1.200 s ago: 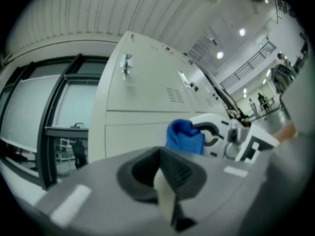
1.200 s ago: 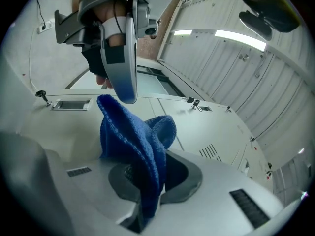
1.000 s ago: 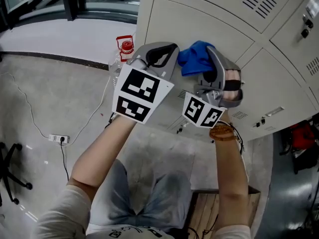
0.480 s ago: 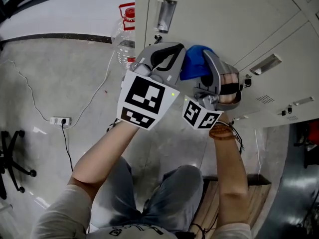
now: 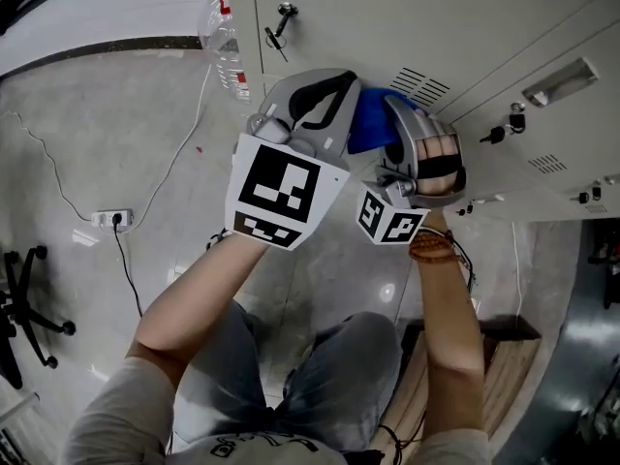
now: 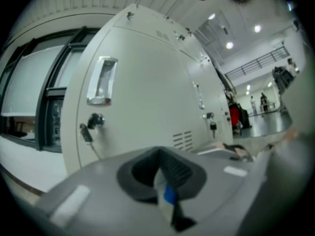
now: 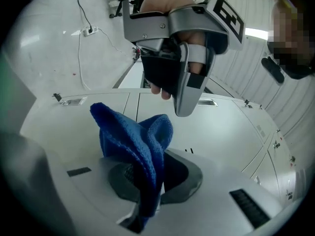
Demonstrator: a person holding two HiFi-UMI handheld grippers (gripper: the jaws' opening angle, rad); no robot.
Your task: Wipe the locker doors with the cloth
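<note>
A blue cloth [image 5: 371, 129] [image 7: 140, 141] is bunched between the jaws of my right gripper [image 5: 399, 114] [image 7: 147, 183], which is shut on it and holds it against the beige locker doors [image 5: 455, 27] [image 7: 231, 136], beside a vent [image 5: 423, 85]. My left gripper [image 5: 327, 83] [image 6: 165, 181] sits just left of the cloth, close to the right one. Its jaws are closed together, with only a thin blue sliver showing between them. From the right gripper view the left gripper [image 7: 184, 95] hangs above the cloth, jaws together, not gripping it.
The door ahead has a recessed handle [image 6: 102, 80] and a key in its lock [image 6: 88, 127] [image 5: 281, 22]. A plastic bottle [image 5: 225, 37] stands on the floor by the lockers. A power strip [image 5: 111, 219] with cable and a chair base [image 5: 19, 303] lie to the left.
Both grippers and the cloth have slid together across the locker face to the door with the vent and keyed lock. The right gripper has kept its hold on the cloth.
</note>
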